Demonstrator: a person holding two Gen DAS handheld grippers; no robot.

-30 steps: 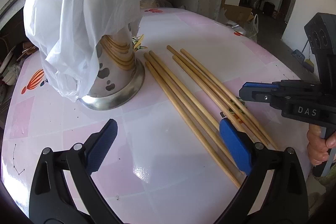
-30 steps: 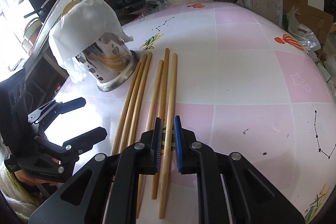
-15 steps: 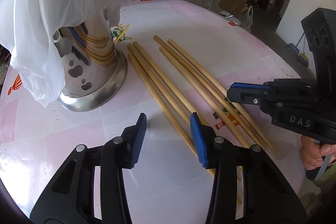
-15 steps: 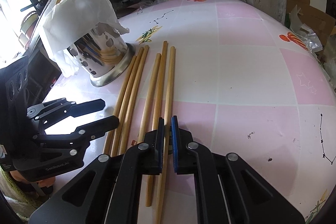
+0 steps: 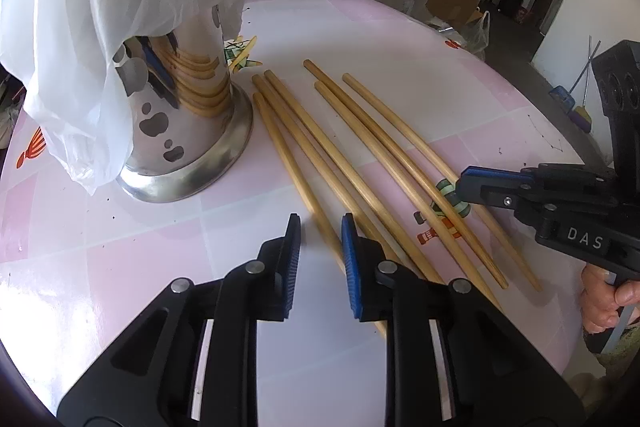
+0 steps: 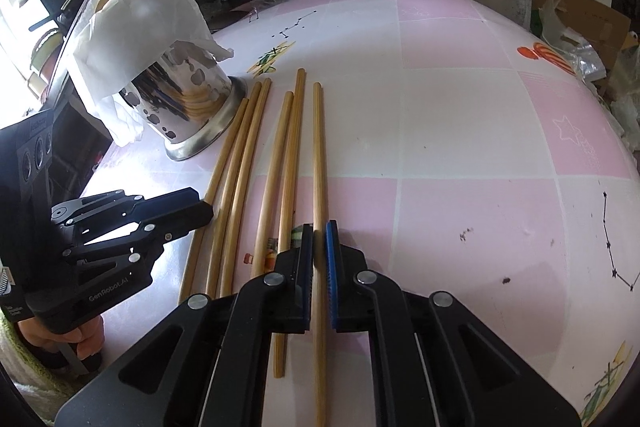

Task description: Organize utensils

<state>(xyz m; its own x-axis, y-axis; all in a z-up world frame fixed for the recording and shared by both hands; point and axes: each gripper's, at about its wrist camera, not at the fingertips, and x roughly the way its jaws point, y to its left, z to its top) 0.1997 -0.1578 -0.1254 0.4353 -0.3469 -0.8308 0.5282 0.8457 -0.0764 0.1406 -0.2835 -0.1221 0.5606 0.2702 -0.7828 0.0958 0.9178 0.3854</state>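
Six wooden chopsticks (image 6: 280, 163) lie side by side on the pink-and-white table (image 6: 460, 131), their long axes running away from both grippers toward the perforated steel utensil holder (image 5: 188, 131), which stands near the table's far left edge under a white plastic bag (image 5: 112, 7). The right gripper (image 6: 319, 259) is clamped on the outermost chopstick on the right (image 6: 318, 155), its blue pads pressing the shaft near its near end, so the stick runs straight out ahead between the fingers and also back under the gripper. The left gripper (image 5: 320, 259) has just been closing; the leftmost chopstick (image 5: 292, 163) passes through the gap between its blue pads, but a sliver of space shows on either side, so it does not look pinched yet. That stick points up and left toward the holder's flared base, which is nearer to the left hand than to the right. The coming move appears to turn on lifting each stick by its near end and tipping it upright over the holder's covered mouth.
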